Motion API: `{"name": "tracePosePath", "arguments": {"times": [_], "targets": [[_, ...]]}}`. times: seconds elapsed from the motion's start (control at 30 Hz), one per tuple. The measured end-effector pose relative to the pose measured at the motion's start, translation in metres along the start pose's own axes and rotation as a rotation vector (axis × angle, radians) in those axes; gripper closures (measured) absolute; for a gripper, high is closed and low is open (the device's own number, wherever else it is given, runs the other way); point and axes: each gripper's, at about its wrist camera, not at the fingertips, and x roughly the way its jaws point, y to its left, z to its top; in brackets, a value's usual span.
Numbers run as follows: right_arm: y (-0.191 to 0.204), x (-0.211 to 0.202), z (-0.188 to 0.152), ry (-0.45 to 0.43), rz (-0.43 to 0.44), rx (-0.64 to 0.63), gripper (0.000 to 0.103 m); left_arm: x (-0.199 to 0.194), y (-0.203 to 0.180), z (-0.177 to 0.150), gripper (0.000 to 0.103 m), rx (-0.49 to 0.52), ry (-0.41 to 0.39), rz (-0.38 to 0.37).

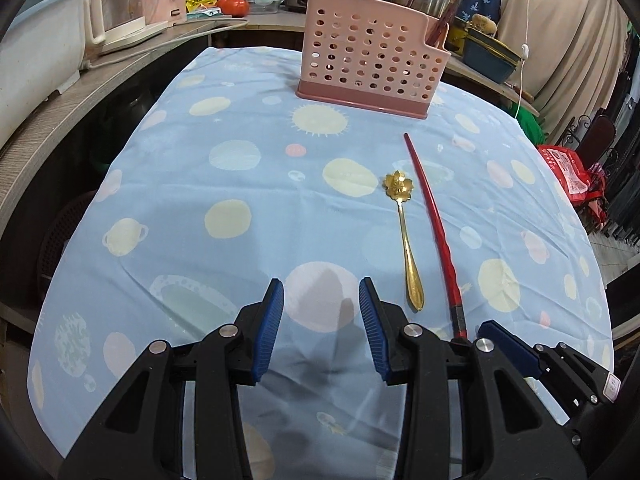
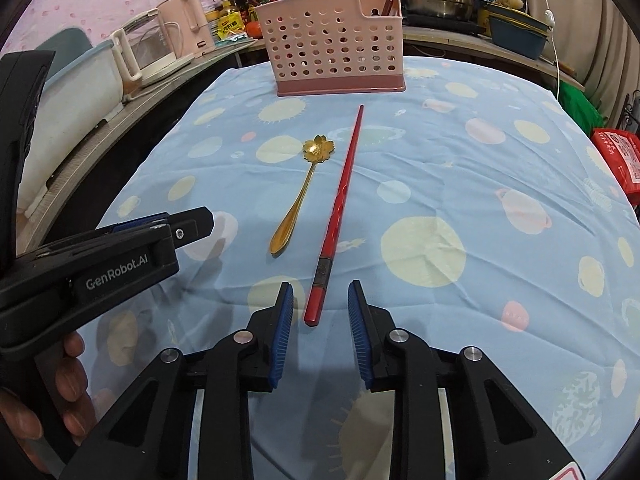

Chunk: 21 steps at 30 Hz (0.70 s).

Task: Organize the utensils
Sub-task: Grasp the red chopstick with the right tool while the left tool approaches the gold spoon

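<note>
red chopstick (image 1: 434,222) near end hidden behind the left claw (image 1: 321,304).

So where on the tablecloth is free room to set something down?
Bare cloth lies left of the gold spoon and right of the red chopstick. A free strip separates the chopstick tip from the pink holder. The back counter is crowded.

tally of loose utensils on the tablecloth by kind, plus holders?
Gold flower-bowl metal spoon: 1
Red chopstick lying on the cloth: 1
Pink perforated plastic utensil holder: 1, with more red sticks standing in its low compartment, number unclear
Total: 3, of which 2 are loose utensils
</note>
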Motion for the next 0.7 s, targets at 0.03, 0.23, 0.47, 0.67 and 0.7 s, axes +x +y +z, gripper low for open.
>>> {"name": "tracePosePath", "arguments": {"times": [0.03,0.23,0.47,0.67,0.7], "targets": [[-0.001,0.001,0.000,0.001,0.000,0.001,0.079,0.001,0.000,0.000,0.066,0.001,0.002,-0.001],[-0.003,0.005,0.001,0.003,-0.005,0.000,0.087,0.003,-0.006,-0.002,0.066,0.013,0.011,-0.006],[-0.010,0.005,-0.001,-0.002,-0.011,0.010,0.096,0.006,-0.013,-0.002,0.066,0.024,0.023,-0.022],[-0.022,0.001,-0.002,-0.009,-0.020,0.044,0.096,0.011,-0.024,-0.002,0.061,0.029,0.045,-0.076],[-0.024,0.000,-0.002,-0.010,-0.021,0.053,0.096,0.012,-0.027,-0.002,0.061,0.033,0.047,-0.086]]}}
